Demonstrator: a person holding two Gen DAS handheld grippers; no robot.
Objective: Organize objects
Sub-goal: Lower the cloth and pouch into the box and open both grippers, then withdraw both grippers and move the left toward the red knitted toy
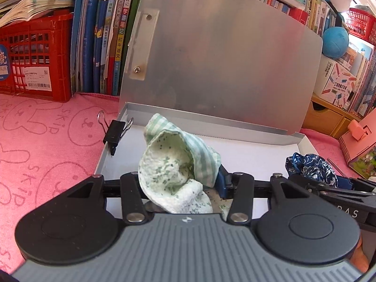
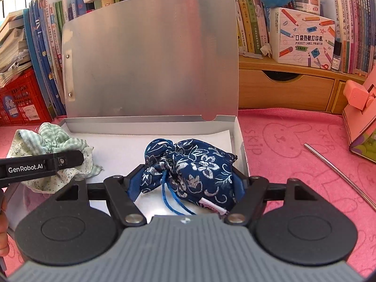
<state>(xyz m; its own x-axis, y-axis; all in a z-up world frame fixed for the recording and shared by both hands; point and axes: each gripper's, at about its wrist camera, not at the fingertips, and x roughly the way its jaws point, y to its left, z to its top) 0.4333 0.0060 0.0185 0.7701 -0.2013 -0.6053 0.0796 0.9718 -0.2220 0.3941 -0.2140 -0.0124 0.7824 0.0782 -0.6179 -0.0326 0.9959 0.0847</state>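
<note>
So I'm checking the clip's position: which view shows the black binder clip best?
The left wrist view: the black metal binder clip sits clamped on the open silver box's left wall. The right wrist view doesn't show it; green cloth covers that corner.

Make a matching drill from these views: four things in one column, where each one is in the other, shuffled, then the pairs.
1. green cloth
2. blue pouch
3. binder clip
4. metal straw

A. lying on the pink mat
B. between the right gripper's jaws
C. clipped on the box's left wall
D. between the left gripper's jaws

Pairs: 1-D, 2-B, 3-C, 4-A
</note>
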